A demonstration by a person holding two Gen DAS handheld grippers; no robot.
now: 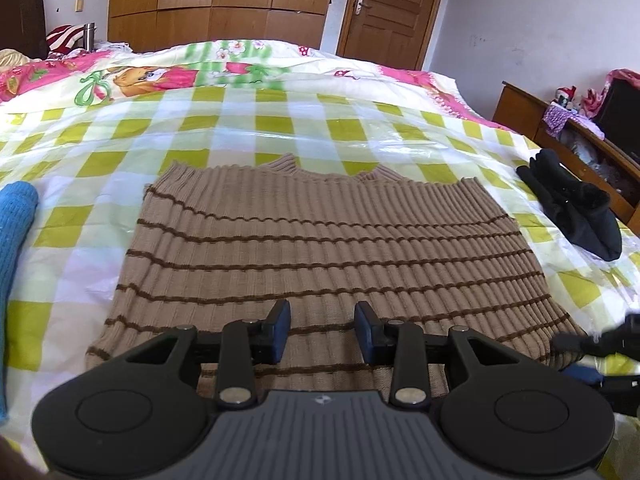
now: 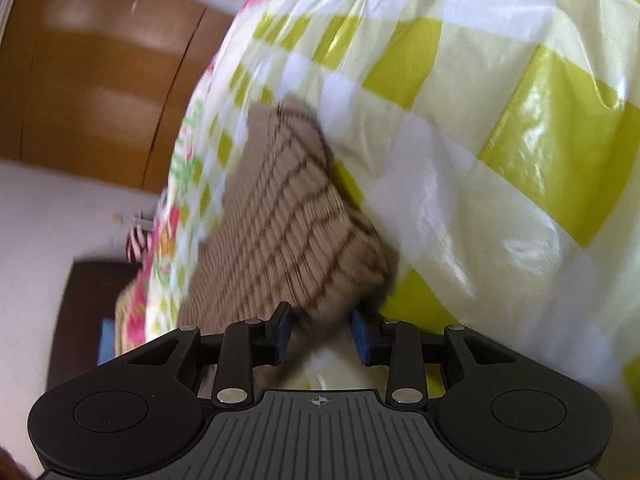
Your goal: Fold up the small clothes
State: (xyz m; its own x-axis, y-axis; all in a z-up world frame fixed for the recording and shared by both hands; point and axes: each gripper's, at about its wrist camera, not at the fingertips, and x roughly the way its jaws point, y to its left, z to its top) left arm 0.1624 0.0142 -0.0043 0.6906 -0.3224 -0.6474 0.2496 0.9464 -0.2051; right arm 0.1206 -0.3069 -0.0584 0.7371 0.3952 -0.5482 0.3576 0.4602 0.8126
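On bed [image 1: 160, 128], striped tan sweater [image 1: 320, 240] lies flat under left gripper [image 1: 323, 330], jaws apart, empty; right gripper [image 2: 320, 334] jaws apart at its corner.

You see a tan ribbed sweater [image 1: 320, 240] with thin dark brown stripes on a bedspread [image 1: 280, 120] checked yellow-green, white and cream. Beside it lie a bright blue cloth [image 1: 16, 232] and black clothing [image 1: 576, 212]. Your fingers [image 1: 280, 332] have dark blue pads.
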